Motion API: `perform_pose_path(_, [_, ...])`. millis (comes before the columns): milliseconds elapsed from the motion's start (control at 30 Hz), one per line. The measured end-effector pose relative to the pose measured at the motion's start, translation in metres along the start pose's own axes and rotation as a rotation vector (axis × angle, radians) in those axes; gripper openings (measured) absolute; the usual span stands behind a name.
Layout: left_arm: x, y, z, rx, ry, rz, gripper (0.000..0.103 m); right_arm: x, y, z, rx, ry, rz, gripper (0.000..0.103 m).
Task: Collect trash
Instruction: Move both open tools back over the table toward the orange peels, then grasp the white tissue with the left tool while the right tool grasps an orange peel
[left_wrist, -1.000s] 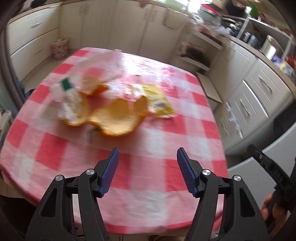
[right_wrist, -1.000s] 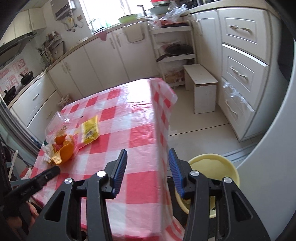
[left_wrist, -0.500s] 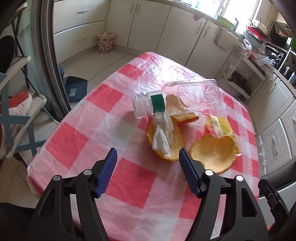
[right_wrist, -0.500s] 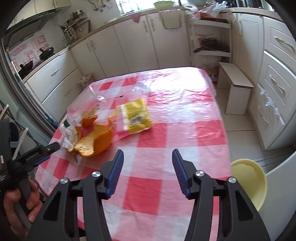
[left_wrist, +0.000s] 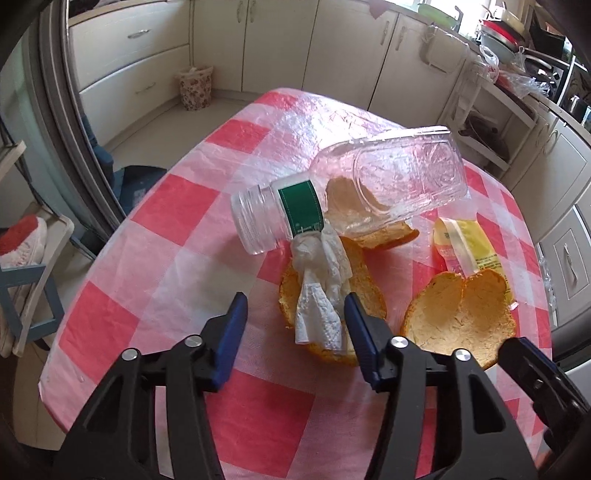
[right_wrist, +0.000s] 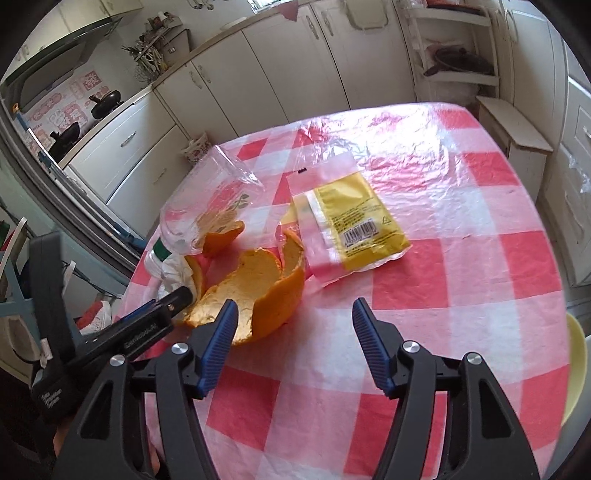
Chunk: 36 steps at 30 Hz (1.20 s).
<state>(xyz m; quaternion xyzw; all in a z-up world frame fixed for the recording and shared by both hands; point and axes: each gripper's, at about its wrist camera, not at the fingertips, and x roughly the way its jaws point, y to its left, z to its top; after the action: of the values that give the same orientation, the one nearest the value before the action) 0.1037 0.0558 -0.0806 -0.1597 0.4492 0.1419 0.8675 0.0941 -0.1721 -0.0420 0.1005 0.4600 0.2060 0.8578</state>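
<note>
A small heap of trash lies on a table (left_wrist: 258, 417) covered with a red-and-white checked cloth under clear plastic. In the left wrist view, the left gripper (left_wrist: 295, 314) hovers just over the near end of a crumpled white tissue (left_wrist: 321, 291), which lies draped over a piece of orange peel (left_wrist: 369, 291). The tissue's lower end sits between the blue pads, but the pads do not press on it; the jaws are partly open and closing. Just beyond the tissue, a clear plastic bottle (left_wrist: 388, 181) with no cap lies on its side, its neck ringed by a green band and resting against the tissue. A second piece of orange peel (left_wrist: 458, 314) lies to the right of the gripper, and a yellow wrapper (left_wrist: 469, 251) lies past it.

In the right wrist view, the right gripper (right_wrist: 291, 321) hangs over bare cloth with nothing between its pads; its jaws stand wide and are opening. The curled orange peel (right_wrist: 258, 295) sits just beside its left finger (right_wrist: 221, 332), and the yellow wrapper (right_wrist: 358, 225) lies a little farther ahead, with the bottle (right_wrist: 207, 206) to the left of it.

The wrapper shows a barcode and lines of small print, too small to read. The left gripper's black finger (right_wrist: 140, 332), seen at the left edge of the right wrist view, carries white lettering that cannot be made out.
</note>
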Motion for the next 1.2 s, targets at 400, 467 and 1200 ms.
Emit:
perform_pose_path(400, [-0.006, -0.001, -0.005, 0.01, 0.076, -0.181, 0.014, 0.025, 0.002, 0.003, -0.051, 0.049, -0.005, 0.014])
perform_pose_path(467, [-0.011, -0.001, -0.009, 0.013, 0.09, -0.208, 0.014, 0.019, 0.0, 0.001, -0.062, 0.055, 0.0, 0.012])
perform_pose_path(1200, [-0.027, -0.007, -0.013, 0.174, -0.015, -0.02, 0.019, -0.004, -0.017, -0.008, -0.051, 0.058, 0.043, 0.029])
